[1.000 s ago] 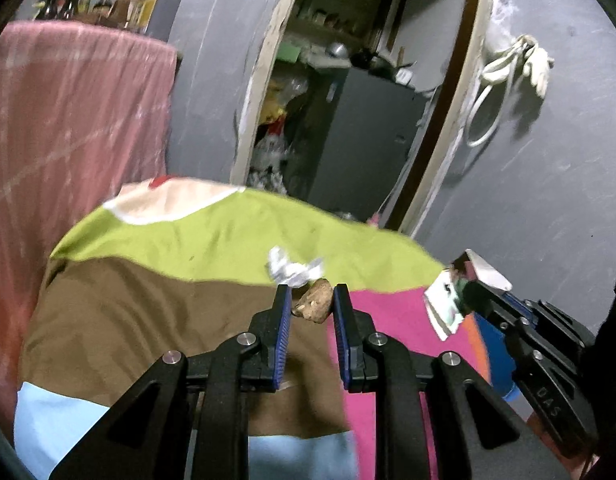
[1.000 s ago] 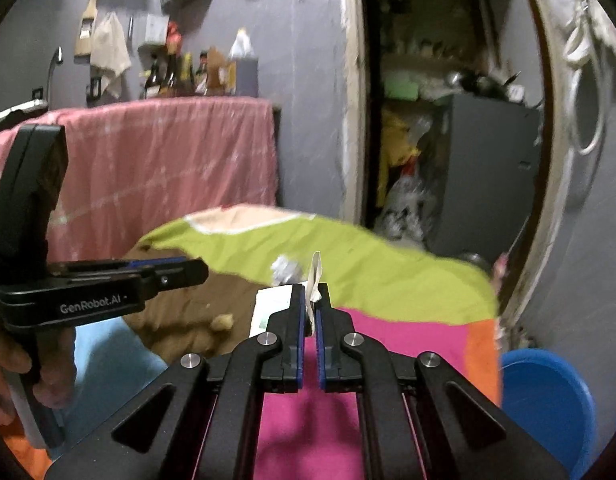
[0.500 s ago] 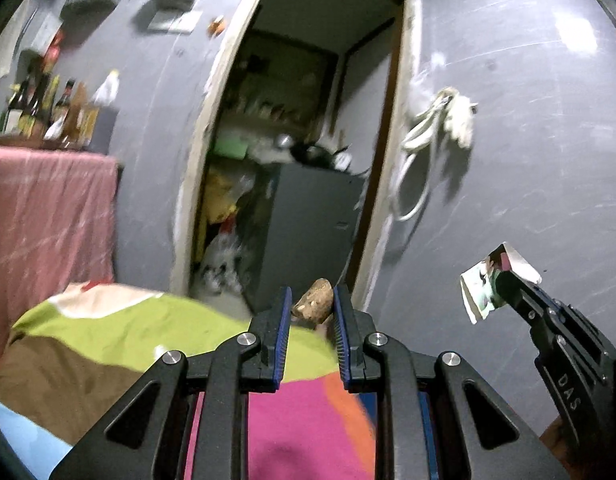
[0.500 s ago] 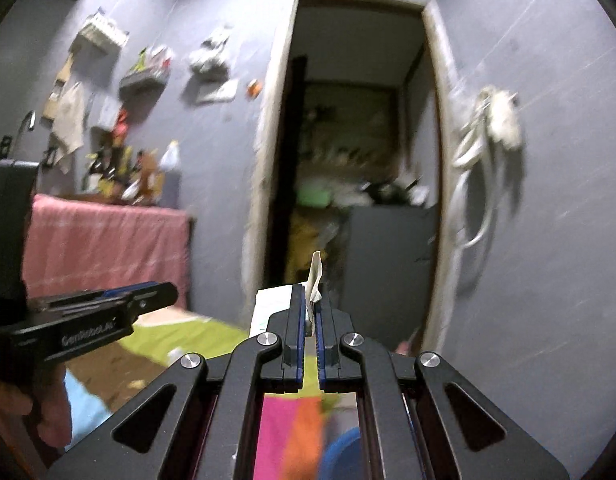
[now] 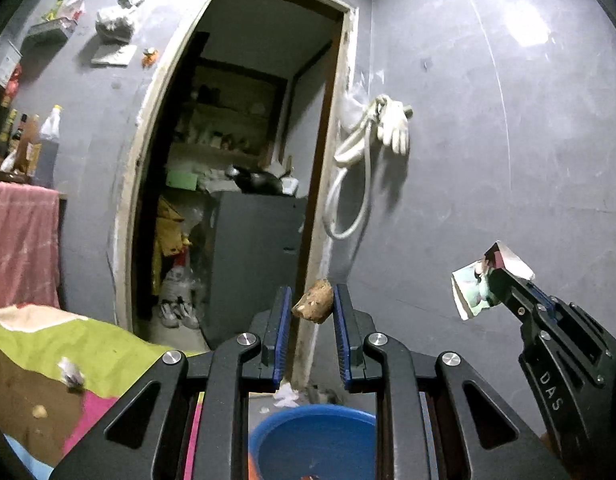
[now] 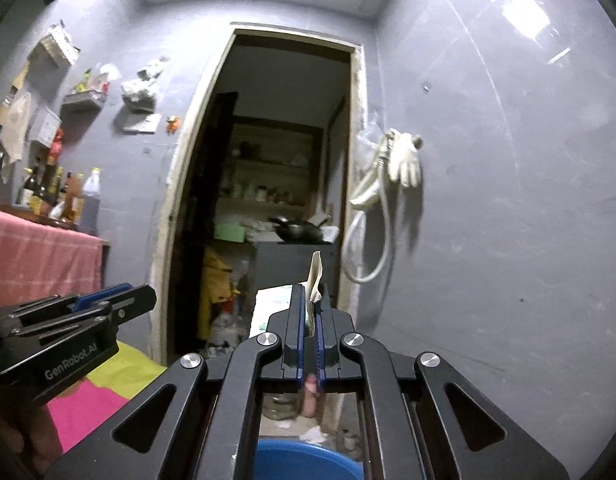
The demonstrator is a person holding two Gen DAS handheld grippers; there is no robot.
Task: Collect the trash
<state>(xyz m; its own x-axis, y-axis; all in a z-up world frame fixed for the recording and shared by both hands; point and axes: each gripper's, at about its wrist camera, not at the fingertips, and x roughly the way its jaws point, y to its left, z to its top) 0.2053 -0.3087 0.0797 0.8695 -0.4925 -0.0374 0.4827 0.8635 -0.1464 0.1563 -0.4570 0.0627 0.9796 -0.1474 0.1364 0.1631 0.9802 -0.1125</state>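
A brown lump of trash (image 5: 313, 301) is pinched between the blue pads of the left hand-held gripper (image 5: 309, 312), whose jaws are closed only as far as the lump allows. A crumpled printed wrapper (image 6: 314, 280) is clamped in the right hand-held gripper (image 6: 309, 312), its jaws nearly together; the same wrapper is seen from the side in the left wrist view. Both pieces are held in the air above a blue basin (image 5: 314, 440) on the floor, so two pickups can be judged done and the drop into the basin not yet made. At least two pieces are left on the striped cloth (image 5: 36, 360): a white crumpled scrap (image 5: 71, 372) and a small tan bit (image 5: 39, 412). White scraps (image 5: 286, 394) are also seen on the floor just beyond the basin. The task is judged to be partway through.
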